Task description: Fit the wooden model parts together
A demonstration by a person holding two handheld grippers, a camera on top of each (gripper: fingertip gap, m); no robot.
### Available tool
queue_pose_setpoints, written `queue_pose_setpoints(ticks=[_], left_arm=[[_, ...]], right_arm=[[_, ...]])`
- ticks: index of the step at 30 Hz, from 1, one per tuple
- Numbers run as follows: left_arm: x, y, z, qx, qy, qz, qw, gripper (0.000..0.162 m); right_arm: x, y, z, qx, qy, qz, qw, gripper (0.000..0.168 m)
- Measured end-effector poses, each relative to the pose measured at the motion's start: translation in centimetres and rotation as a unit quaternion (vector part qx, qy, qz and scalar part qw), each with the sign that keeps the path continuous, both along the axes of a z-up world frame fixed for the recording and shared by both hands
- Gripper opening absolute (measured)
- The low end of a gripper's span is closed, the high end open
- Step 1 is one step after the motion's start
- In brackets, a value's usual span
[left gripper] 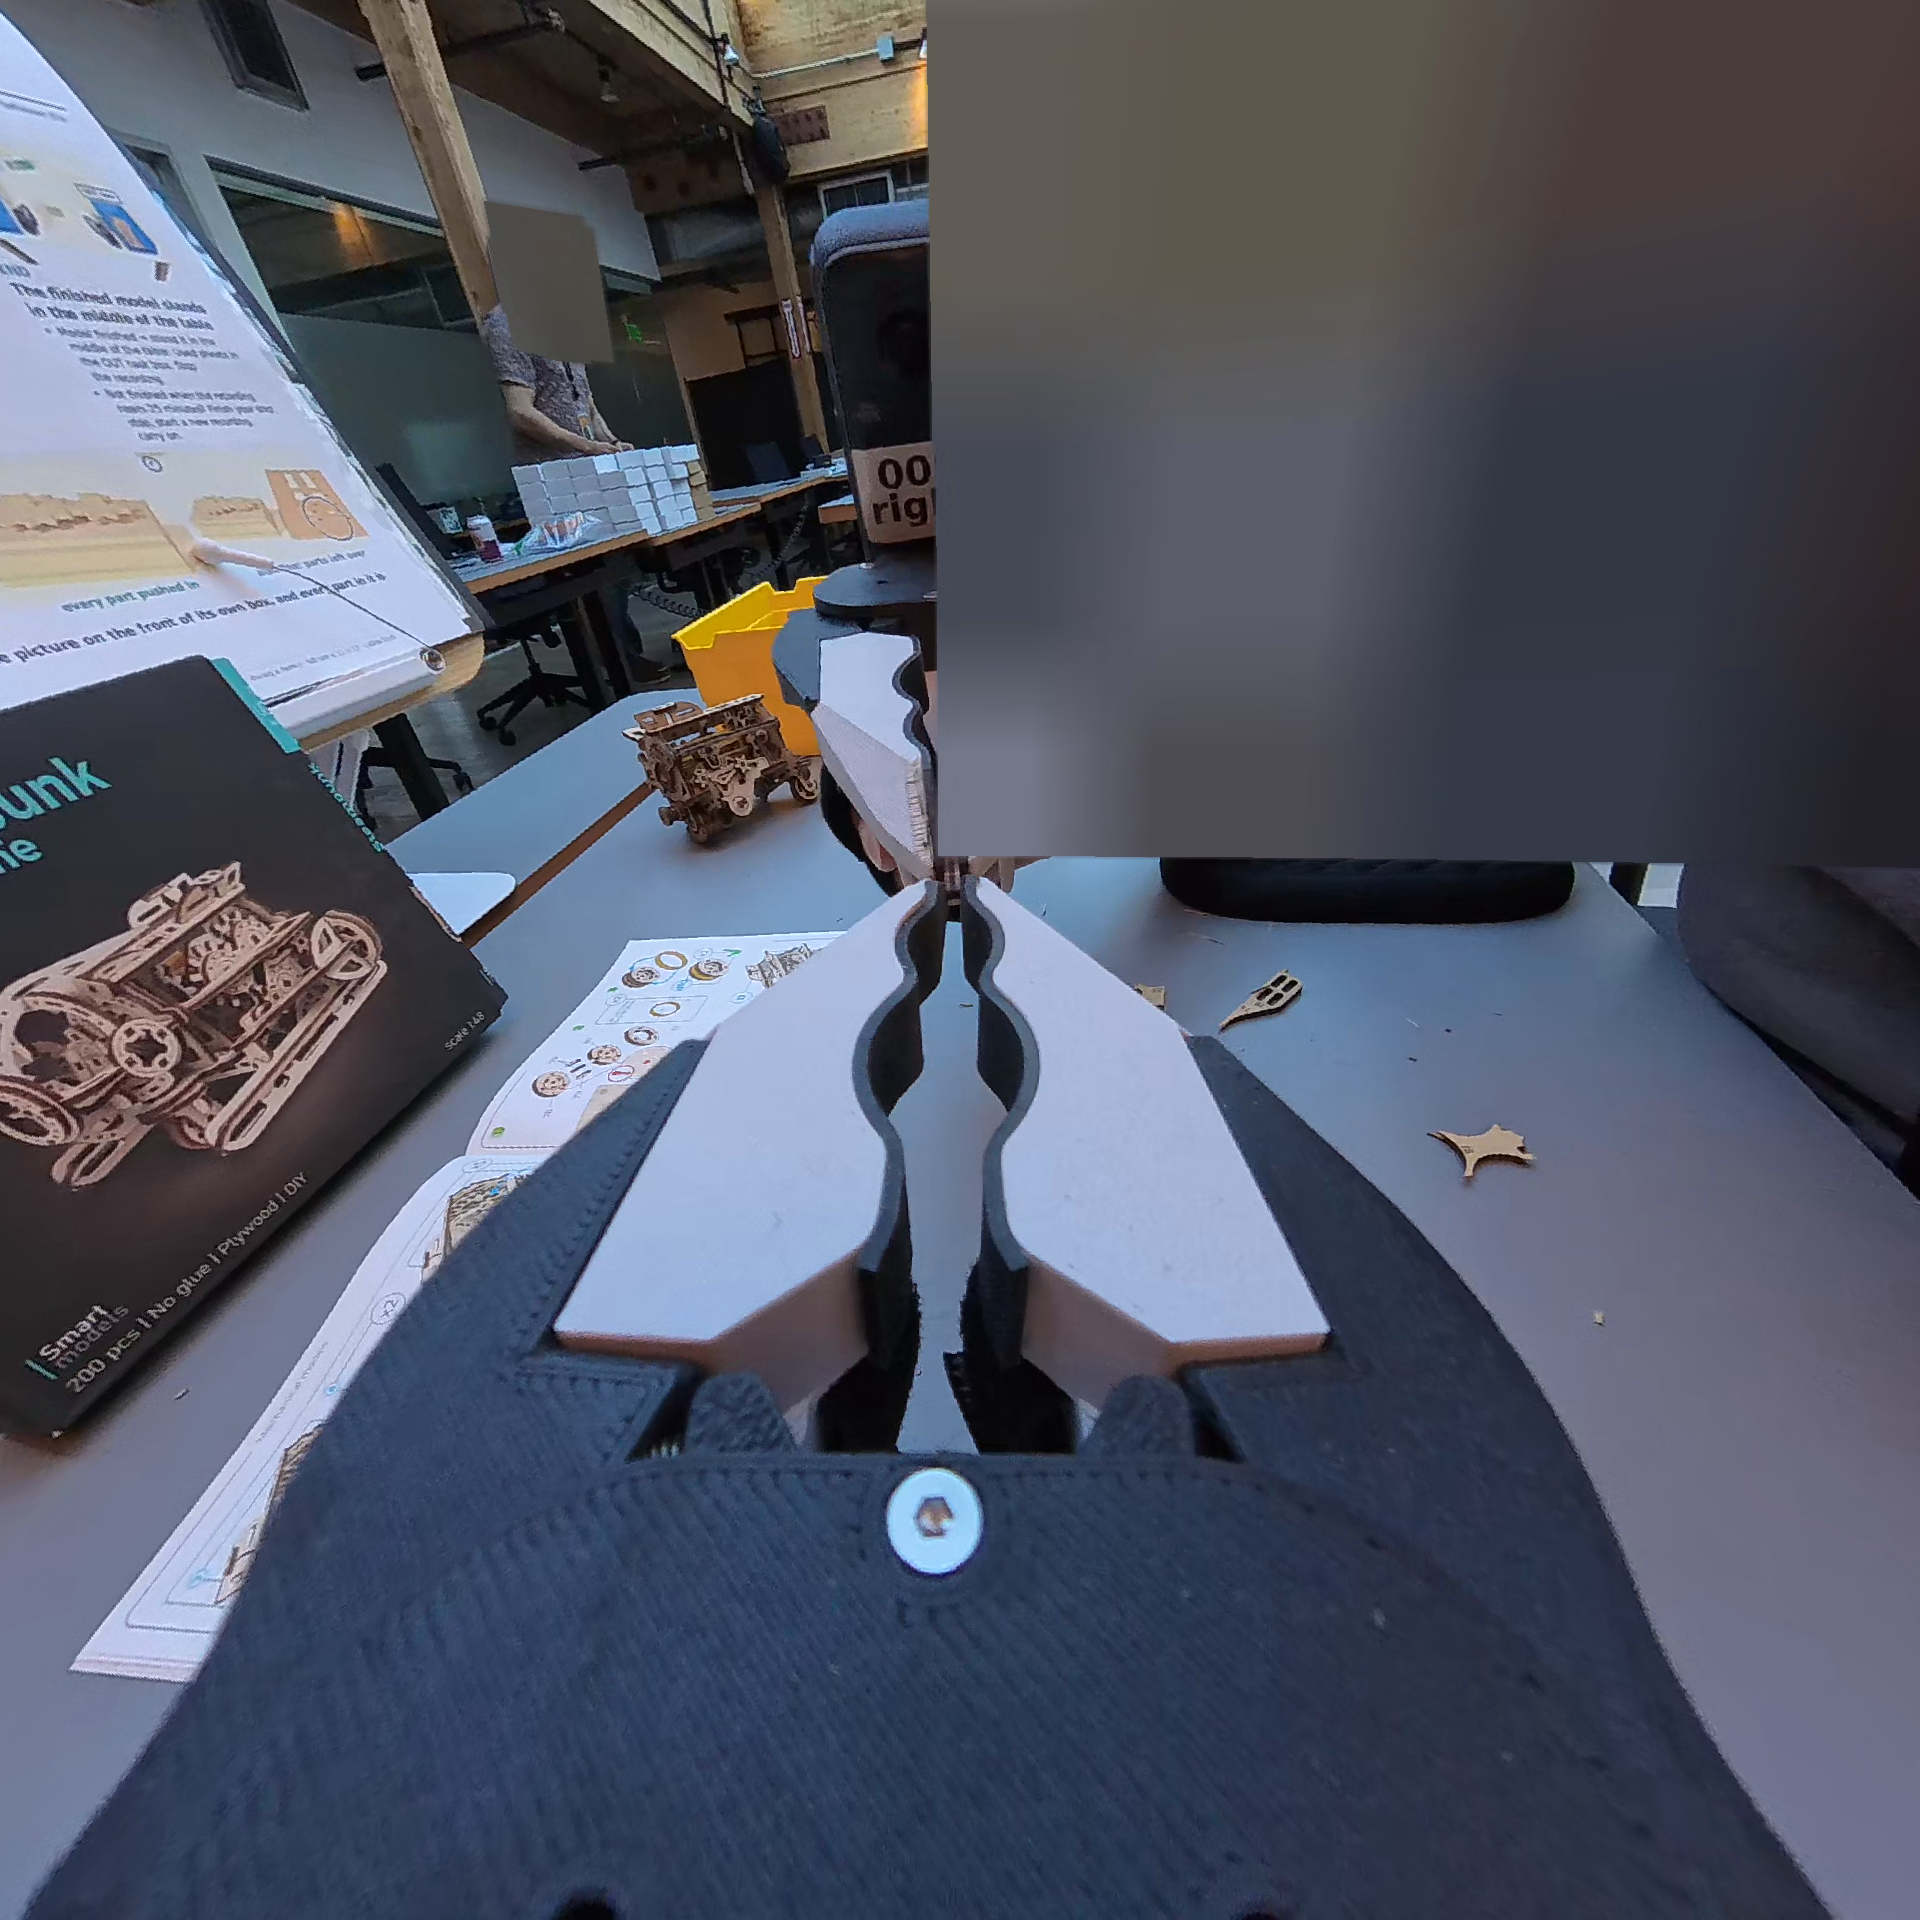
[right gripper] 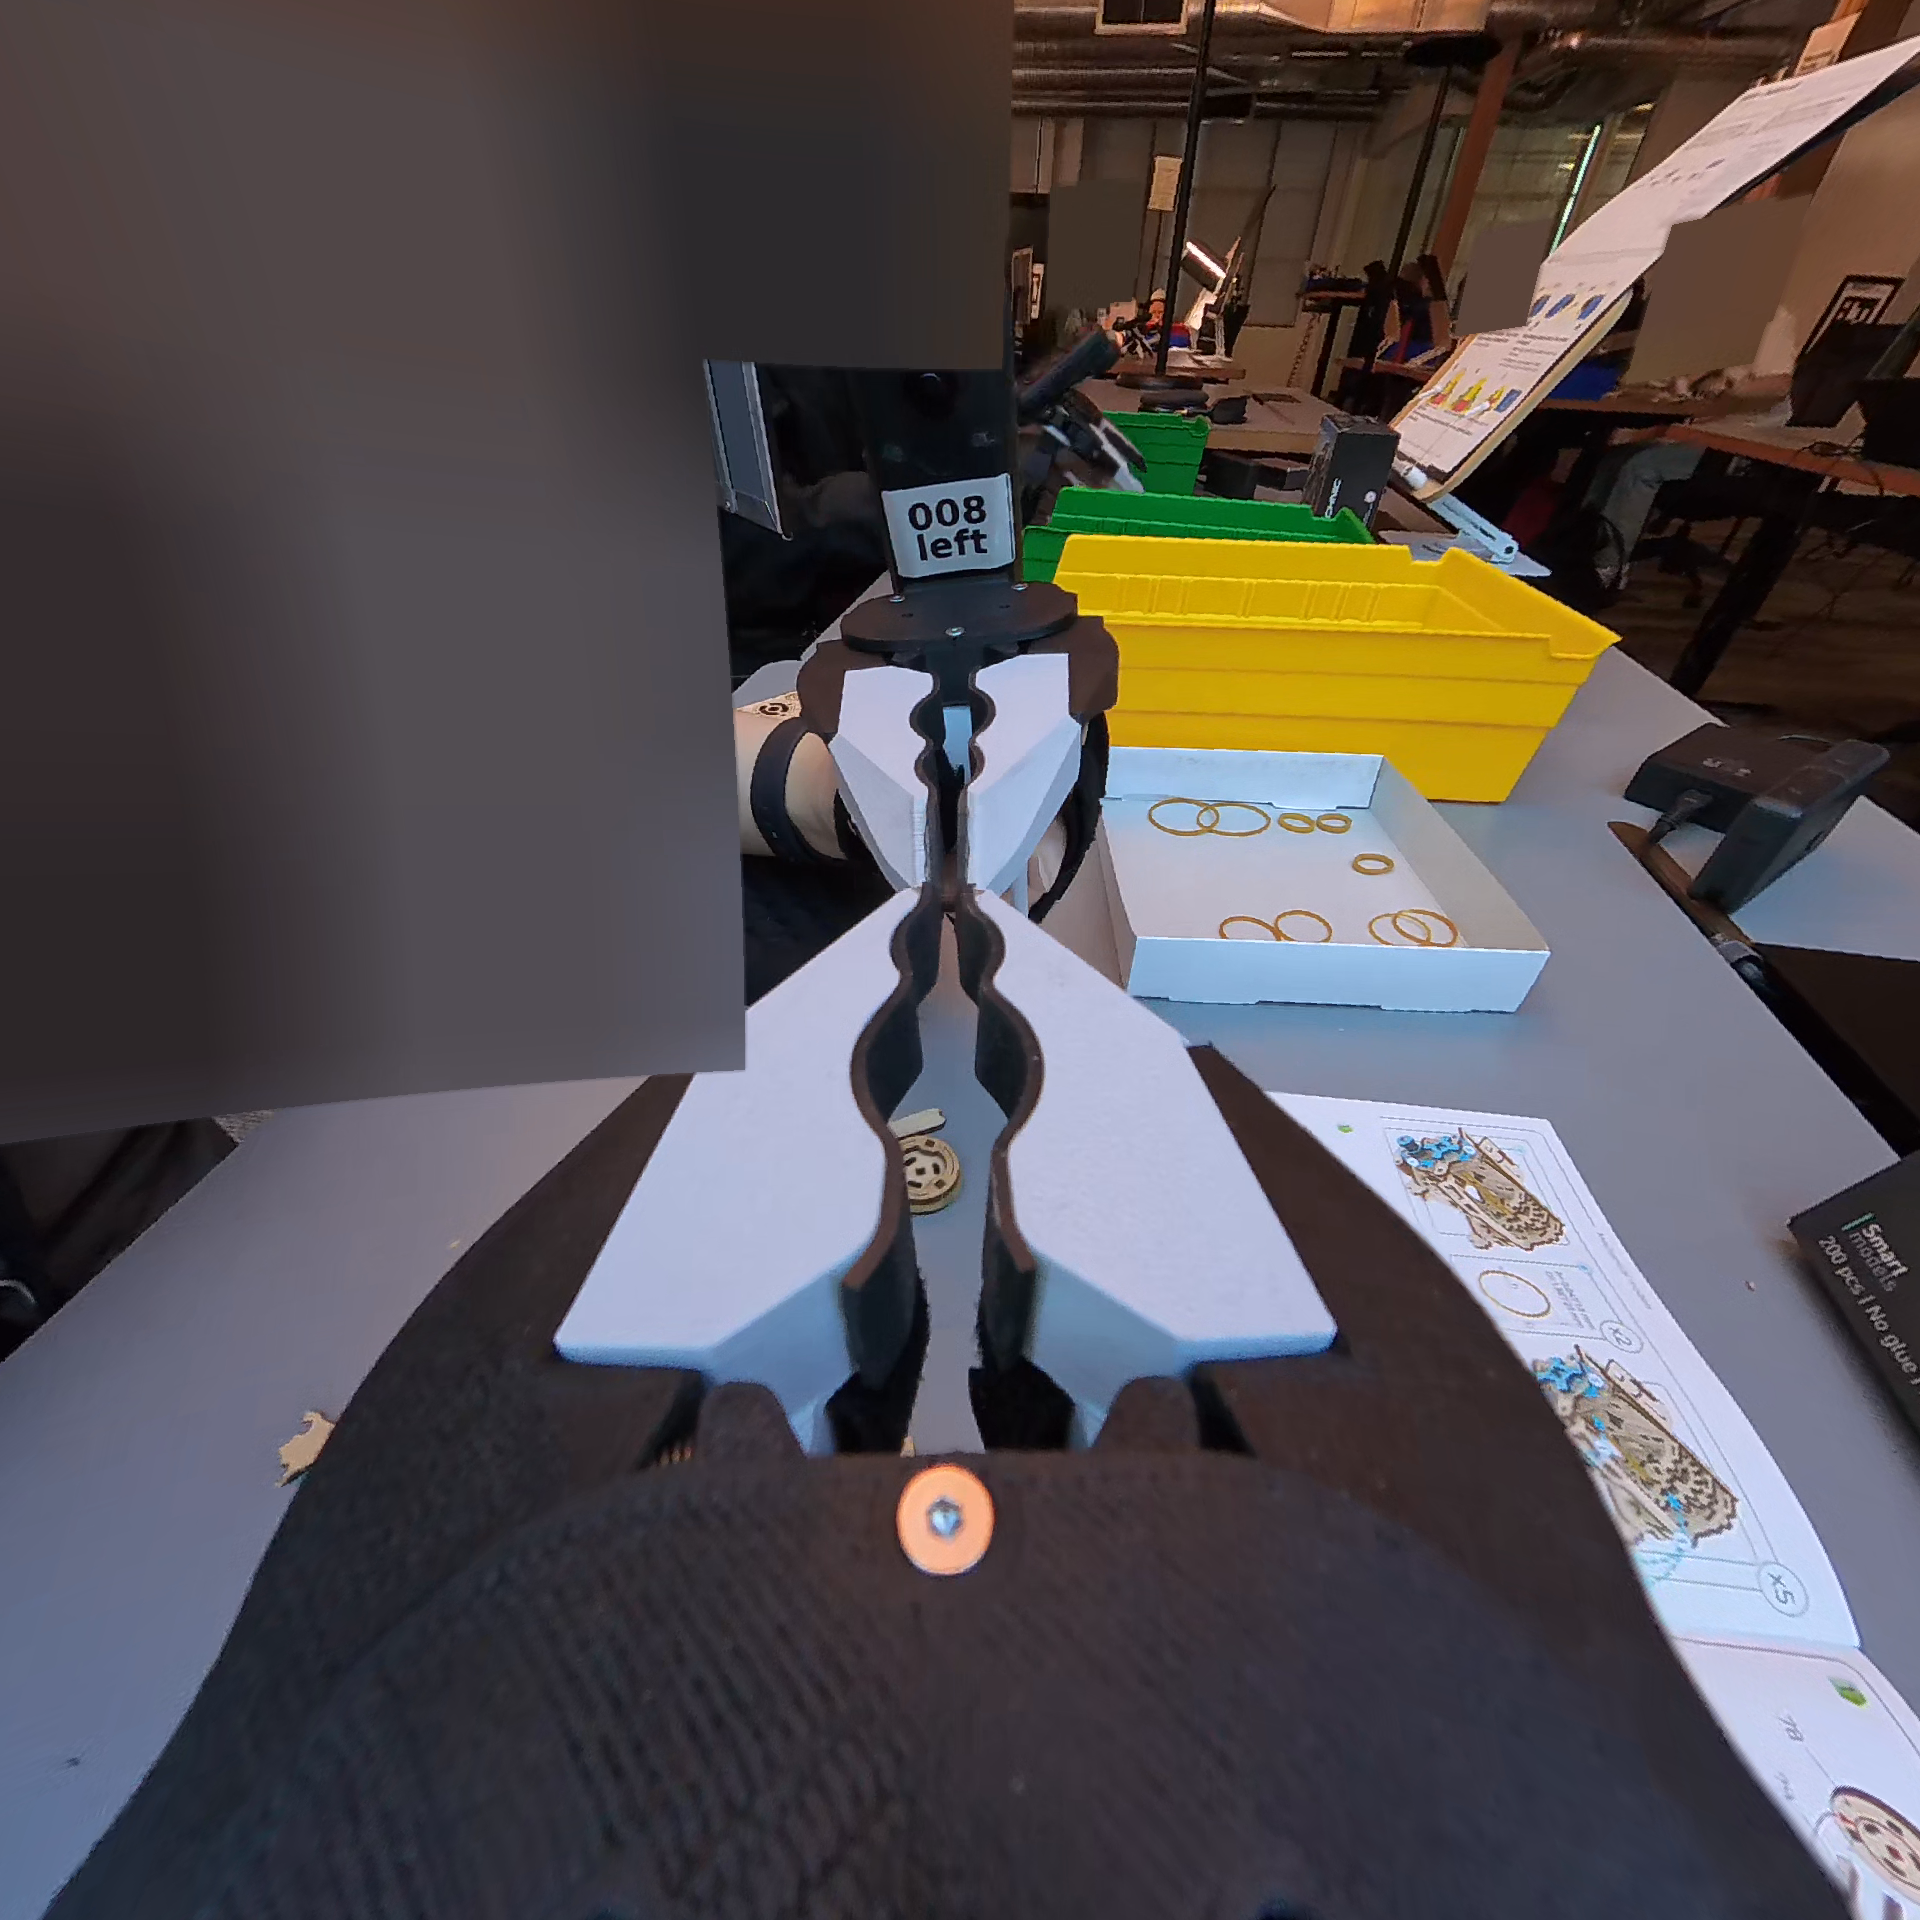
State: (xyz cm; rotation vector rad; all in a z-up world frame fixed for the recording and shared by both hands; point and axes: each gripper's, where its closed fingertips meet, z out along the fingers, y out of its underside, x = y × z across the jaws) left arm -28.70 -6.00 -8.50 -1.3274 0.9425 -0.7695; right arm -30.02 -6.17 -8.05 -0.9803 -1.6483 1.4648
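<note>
Soft, even indoor light (edges bowed by wide-angle lens).

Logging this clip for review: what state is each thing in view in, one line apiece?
Left claw: closed on a small wooden part, tip to tip with the right claw.
Right claw: closed on the same part.
White tray: open, rubber bands loose inside.
Yellow bin: open, contents hidden.
Instruction booklet: open flat.
Model box: propped up.
Round wooden disc: loose on the table.

Grey table (right gripper: 1621, 1049), white tray (right gripper: 1340, 977), yellow bin (right gripper: 1299, 665), booklet (right gripper: 1538, 1340)
</note>
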Motion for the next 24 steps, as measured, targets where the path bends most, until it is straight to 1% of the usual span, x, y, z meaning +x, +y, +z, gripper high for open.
queue_pose_setpoints(ticks=[4,5,6,7,9,11,13,15,19,21,24], left_arm=[[-0.2,0.1,-0.6,-0.015,-0.002,-0.007,1.0,0.001],[-0.3,0.2,-0.6,-0.017,-0.006,-0.009,1.0,0.008],[-0.6,0.3,-0.4,-0.02,-0.015,-0.005,1.0,0.02],[-1.0,0.5,0.0,-0.024,-0.029,-0.001,0.999,0.028],[-2.0,0.6,0.9,-0.033,-0.065,-0.002,0.997,0.035],[-3.2,1.3,1.3,-0.045,-0.089,0.014,0.995,0.035],[-4.1,1.8,1.0,-0.052,-0.091,0.026,0.994,0.034],[-4.8,2.5,0.4,-0.064,-0.087,0.04,0.993,0.032],[-5.3,3.1,-0.5,-0.094,-0.093,0.039,0.99,0.031],[-5.2,3.1,-0.5,-0.103,-0.099,0.033,0.989,0.03],[-5.0,3.0,-0.7,-0.105,-0.096,0.03,0.989,0.028]], right_arm=[[-0.2,0.2,-0.7,-0.005,-0.032,-0.005,0.999,0.001],[-0.2,0.4,-1.2,-0.005,-0.049,-0.007,0.999,0.001],[-0.3,0.6,-1.7,-0.004,-0.064,-0.011,0.998,0.001],[-0.2,0.8,-2.2,-0.006,-0.084,-0.013,0.996,0.001],[0.1,0.5,-3.7,-0.024,-0.158,-0.011,0.987,0.001],[0.4,0.2,-5.8,-0.018,-0.235,-0.035,0.971,0.001],[0.7,-0.2,-8.3,0.006,-0.3,-0.062,0.952,0.001],[0.8,-1.0,-10.3,0.005,-0.353,-0.075,0.932,0.001],[0.7,-1.9,-12.5,-0.001,-0.421,-0.096,0.902,0.001],[0.7,-2.1,-13.2,0.013,-0.435,-0.108,0.894,0.001],[0.5,-2.0,-13.3,0.023,-0.439,-0.126,0.889,0.001]])
